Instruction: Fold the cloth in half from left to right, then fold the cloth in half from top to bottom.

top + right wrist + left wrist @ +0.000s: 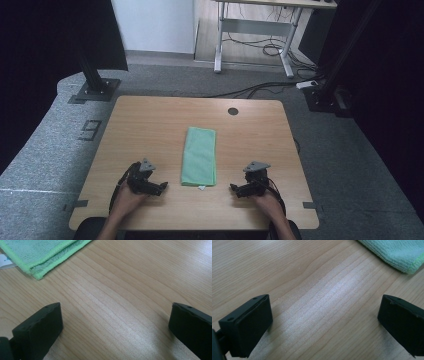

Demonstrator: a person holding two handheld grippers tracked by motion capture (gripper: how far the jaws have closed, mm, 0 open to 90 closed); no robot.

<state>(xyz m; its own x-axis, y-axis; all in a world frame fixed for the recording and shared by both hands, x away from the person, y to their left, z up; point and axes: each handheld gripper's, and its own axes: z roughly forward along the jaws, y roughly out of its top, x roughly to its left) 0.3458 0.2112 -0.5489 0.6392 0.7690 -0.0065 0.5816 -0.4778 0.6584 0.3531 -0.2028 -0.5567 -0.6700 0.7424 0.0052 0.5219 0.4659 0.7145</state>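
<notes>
Green cloth [199, 156] between left hand-held gripper [163, 187] and right hand-held gripper [233, 188]; both wide apart, empty.

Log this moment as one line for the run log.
left gripper: open, on table, beside cloth | right gripper: open, on table, beside cloth | green cloth: folded, flat, untouched | wooden table

A dark numeral "9" [90, 130] is marked on the grey floor at the left of the frame, just beside the surface's [150, 115] left edge. The small white tag [5, 261] at the green cloth's [199, 155] corner is too small to read.
</notes>
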